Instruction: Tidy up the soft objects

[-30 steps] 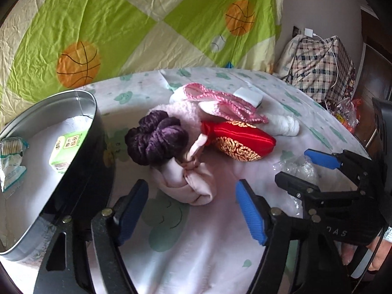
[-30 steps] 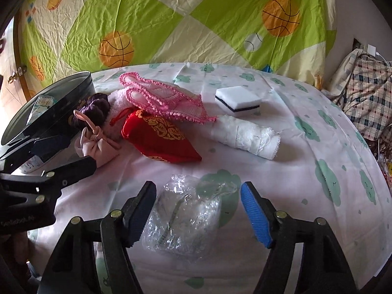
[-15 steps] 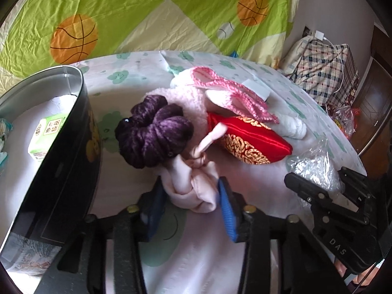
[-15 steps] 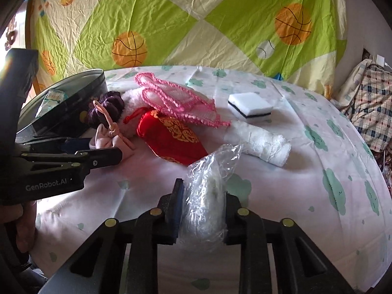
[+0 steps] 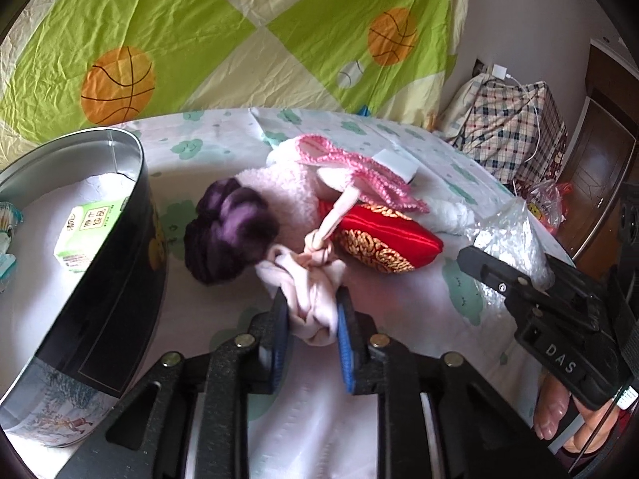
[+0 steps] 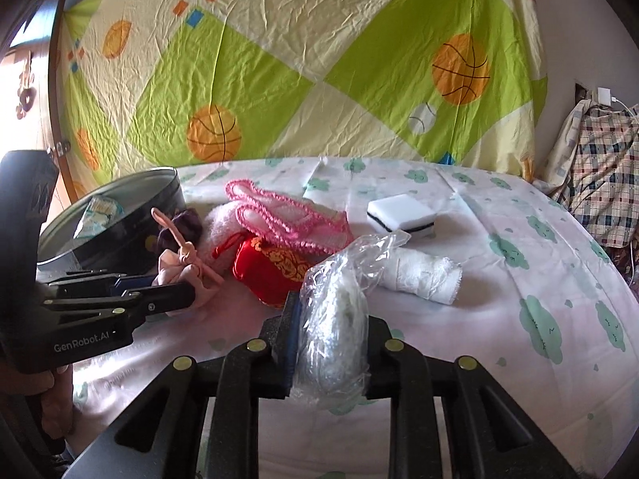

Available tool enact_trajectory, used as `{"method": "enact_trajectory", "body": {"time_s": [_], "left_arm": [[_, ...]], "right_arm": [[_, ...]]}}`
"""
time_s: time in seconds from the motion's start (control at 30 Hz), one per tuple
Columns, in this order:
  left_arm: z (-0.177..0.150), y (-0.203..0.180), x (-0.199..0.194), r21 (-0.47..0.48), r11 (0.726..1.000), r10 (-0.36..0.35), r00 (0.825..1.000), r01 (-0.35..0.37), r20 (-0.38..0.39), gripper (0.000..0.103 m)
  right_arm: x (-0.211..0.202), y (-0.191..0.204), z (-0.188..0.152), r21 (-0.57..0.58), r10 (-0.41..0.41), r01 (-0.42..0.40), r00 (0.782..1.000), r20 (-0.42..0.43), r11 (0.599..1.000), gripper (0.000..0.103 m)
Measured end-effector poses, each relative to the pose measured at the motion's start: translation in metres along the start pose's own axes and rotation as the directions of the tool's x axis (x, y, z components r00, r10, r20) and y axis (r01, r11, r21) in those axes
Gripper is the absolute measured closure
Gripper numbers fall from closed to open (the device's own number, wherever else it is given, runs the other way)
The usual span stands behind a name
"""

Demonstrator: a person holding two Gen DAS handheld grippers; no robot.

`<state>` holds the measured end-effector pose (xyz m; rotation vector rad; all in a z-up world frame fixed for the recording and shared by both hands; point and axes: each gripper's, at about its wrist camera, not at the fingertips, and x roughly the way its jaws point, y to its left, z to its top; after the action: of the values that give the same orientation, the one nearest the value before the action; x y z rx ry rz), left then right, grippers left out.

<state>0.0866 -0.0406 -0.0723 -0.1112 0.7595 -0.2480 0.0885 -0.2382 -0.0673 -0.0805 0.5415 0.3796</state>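
On the bed sheet with green cloud prints (image 6: 519, 279) both claws are busy. The left gripper (image 5: 312, 321) is closed narrow on a pale pink knotted cloth bundle (image 5: 313, 299), whose blue pads press it from both sides; its knotted tail stands up toward 12 o'clock. The bundle touches a dark purple fluffy scrunchie (image 5: 229, 235) at about 10 o'clock from it, and a red satin pouch with gold embroidery (image 5: 379, 243) lies just beside it at 2 o'clock. Behind these lies a white fluffy cloth with pink crochet edge (image 5: 359, 175).

The right gripper (image 6: 329, 343) is closed on a crumpled clear plastic bag with white stuff inside (image 6: 335, 311) (what is inside I cannot tell). From this bag, a rolled white towel (image 6: 423, 275) lies near at 1 o'clock, and a white sponge block with a dark stripe (image 6: 401, 217) sits farther at 12 o'clock.

At the far left, around 9 o'clock, stands a round black metal tin (image 5: 120, 259), open, with a small green and white packet (image 5: 86, 235) inside it. A checked fabric bag (image 5: 515, 135) leans at the right wall.
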Motion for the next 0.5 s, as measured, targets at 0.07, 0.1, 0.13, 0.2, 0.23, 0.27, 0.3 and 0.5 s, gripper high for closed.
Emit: {"method": "enact_trajectory", "body": {"time_s": [0.07,0.1,0.13,0.2,0.23,0.27,0.3,0.5], "left_arm": [[-0.001,0.001,-0.004,-0.001,1.000,0.004,1.000,-0.004,0.015,0.083],[-0.001,0.001,-0.006,-0.002,1.000,-0.001,1.000,0.001,0.030,0.083],[-0.001,0.001,-0.008,-0.002,1.000,-0.002,0.999,0.002,0.042,0.083],[-0.003,0.002,-0.012,-0.003,1.000,0.004,0.998,-0.004,0.058,0.083],[-0.003,0.002,-0.013,-0.002,1.000,0.004,0.998,-0.004,0.067,0.083],[-0.004,0.002,-0.015,0.001,1.000,0.007,0.997,-0.008,0.079,0.083],[-0.005,0.001,-0.017,0.005,1.000,0.014,0.996,-0.014,0.086,0.083],[-0.011,-0.010,-0.026,0.071,0.995,0.054,0.988,-0.065,0.143,0.083]], "right_arm": [[-0.002,-0.001,0.000,0.002,0.007,-0.007,1.000,0.015,1.000,0.078],[-0.003,-0.001,0.000,0.002,0.005,-0.005,1.000,0.019,1.000,0.078],[-0.003,0.000,0.000,0.001,0.003,-0.003,1.000,0.021,1.000,0.078],[-0.003,0.001,0.000,0.000,0.000,0.000,1.000,0.022,1.000,0.078],[-0.004,0.000,-0.001,0.001,-0.002,0.001,1.000,0.026,1.000,0.078],[-0.004,0.000,-0.001,0.002,-0.003,0.003,0.999,0.031,1.000,0.078],[-0.005,0.000,-0.001,0.001,-0.005,0.005,0.999,0.036,1.000,0.078],[-0.009,0.000,-0.002,0.000,-0.015,0.016,0.998,0.061,1.000,0.078]]}}
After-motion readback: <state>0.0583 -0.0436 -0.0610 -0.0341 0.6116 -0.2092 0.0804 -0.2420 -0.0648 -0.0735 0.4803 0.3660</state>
